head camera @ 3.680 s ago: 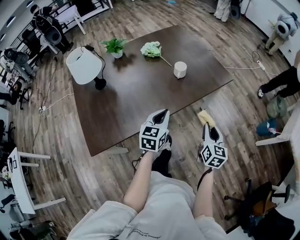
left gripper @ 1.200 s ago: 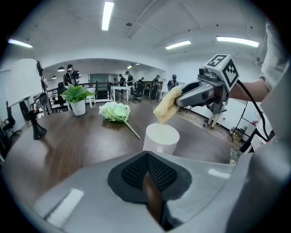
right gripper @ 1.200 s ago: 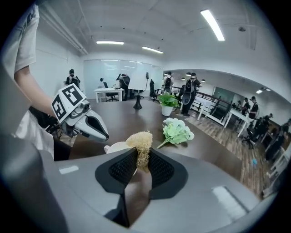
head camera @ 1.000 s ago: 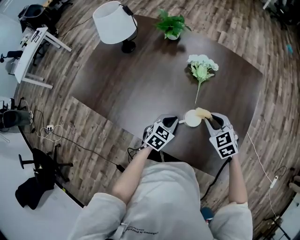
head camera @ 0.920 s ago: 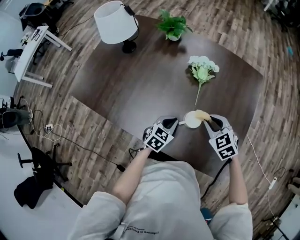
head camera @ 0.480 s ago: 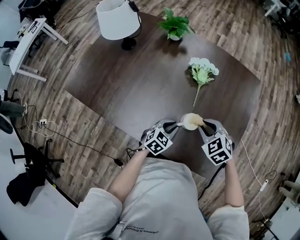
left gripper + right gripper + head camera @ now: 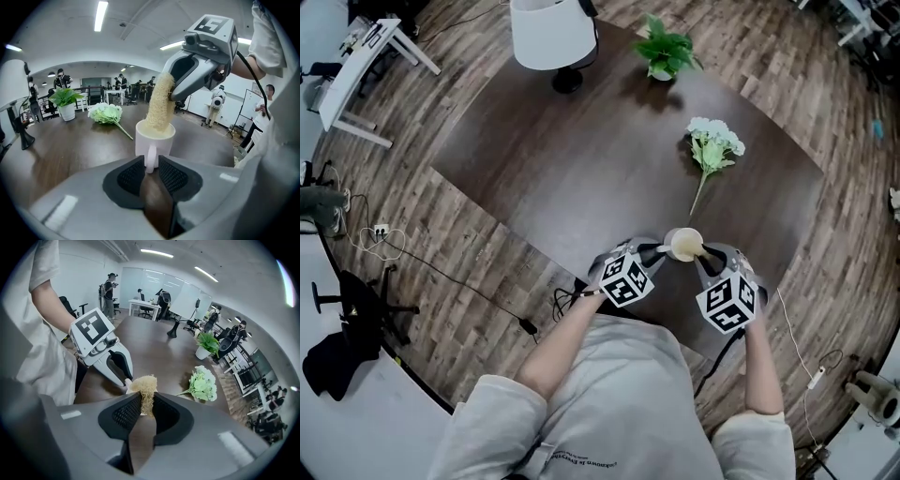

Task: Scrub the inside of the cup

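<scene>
A white cup (image 7: 684, 244) stands upright near the front edge of the dark table (image 7: 581, 159). My left gripper (image 7: 659, 253) is shut on the cup's handle (image 7: 151, 157), seen close up in the left gripper view. My right gripper (image 7: 704, 252) is shut on a tan loofah scrubber (image 7: 144, 389). The scrubber (image 7: 158, 108) reaches down into the cup's (image 7: 155, 138) mouth from the right. In the right gripper view the cup is almost hidden behind the scrubber and my left gripper (image 7: 125, 378).
A bunch of pale green flowers (image 7: 712, 145) lies beyond the cup. A potted plant (image 7: 667, 52) and a white-shaded lamp (image 7: 551, 33) stand at the table's far side. Cables (image 7: 441, 281) run over the wooden floor on the left. People and desks fill the room's background.
From standing away from the table I have come up to it. My left gripper closed on the cup's handle, and the right one brought the scrubber over and into the cup.
</scene>
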A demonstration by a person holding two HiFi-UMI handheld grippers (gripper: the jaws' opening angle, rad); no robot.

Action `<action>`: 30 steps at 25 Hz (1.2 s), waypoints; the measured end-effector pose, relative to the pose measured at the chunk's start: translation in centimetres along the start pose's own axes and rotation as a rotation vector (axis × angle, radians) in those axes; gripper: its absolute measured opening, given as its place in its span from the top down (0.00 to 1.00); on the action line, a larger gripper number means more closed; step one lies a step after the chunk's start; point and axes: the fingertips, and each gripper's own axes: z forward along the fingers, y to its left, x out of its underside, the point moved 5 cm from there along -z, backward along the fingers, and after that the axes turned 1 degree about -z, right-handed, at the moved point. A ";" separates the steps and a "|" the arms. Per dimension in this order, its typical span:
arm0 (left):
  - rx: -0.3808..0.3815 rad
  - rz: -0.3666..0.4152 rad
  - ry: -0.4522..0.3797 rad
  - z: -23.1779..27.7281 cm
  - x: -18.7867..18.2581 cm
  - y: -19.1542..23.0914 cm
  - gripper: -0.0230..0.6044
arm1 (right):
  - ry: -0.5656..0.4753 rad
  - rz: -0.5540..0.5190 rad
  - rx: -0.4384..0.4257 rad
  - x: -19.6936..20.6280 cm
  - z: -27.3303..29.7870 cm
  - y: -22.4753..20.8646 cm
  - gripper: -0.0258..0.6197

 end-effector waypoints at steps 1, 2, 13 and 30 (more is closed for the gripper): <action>-0.003 0.002 -0.003 0.1 -0.1 0.0 0.82 | 0.005 -0.011 0.001 -0.2 0.0 0.1 0.81; -0.009 0.001 -0.009 0.1 -0.2 0.1 0.82 | 0.009 -0.018 0.003 -0.2 0.2 0.1 0.81; 0.024 -0.003 -0.026 0.1 0.3 -3.0 0.89 | 0.063 -0.055 -0.026 1.1 2.0 1.4 0.81; 0.161 -0.006 -0.046 -0.2 1.4 -6.3 0.89 | 0.232 -0.198 -0.178 3.4 5.8 5.5 0.81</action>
